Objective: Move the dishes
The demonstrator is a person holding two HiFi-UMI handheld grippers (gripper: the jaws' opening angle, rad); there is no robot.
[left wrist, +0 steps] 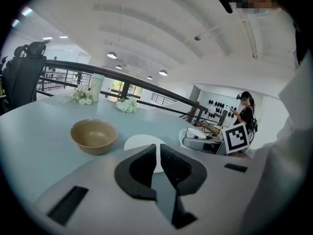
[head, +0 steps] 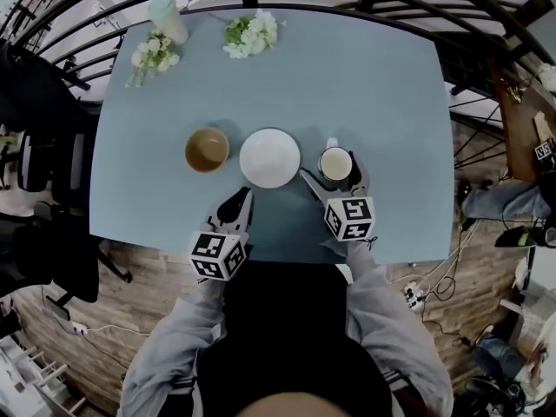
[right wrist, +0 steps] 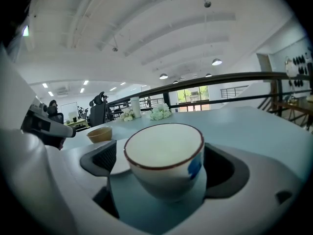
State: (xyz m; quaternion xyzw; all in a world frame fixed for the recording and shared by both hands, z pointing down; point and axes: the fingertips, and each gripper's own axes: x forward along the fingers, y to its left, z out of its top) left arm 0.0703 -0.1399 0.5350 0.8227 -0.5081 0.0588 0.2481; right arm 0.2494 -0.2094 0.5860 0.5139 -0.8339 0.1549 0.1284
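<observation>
The cup point(head: 335, 163) stands on the worktop point(head: 391, 102), right of centre, between the wide, non-touching fingers of the right gripper point(head: 334, 179) (left gripper point(head: 242, 196), lower centre, pinched together and empty), so the cup step seems in hand: next, close squarely before lifting.

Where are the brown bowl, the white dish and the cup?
brown bowl point(head: 207, 149): head view, its inside.
white dish point(head: 270, 157): head view, its centre.
cup point(right wrist: 164, 151): right gripper view, its inside.
</observation>
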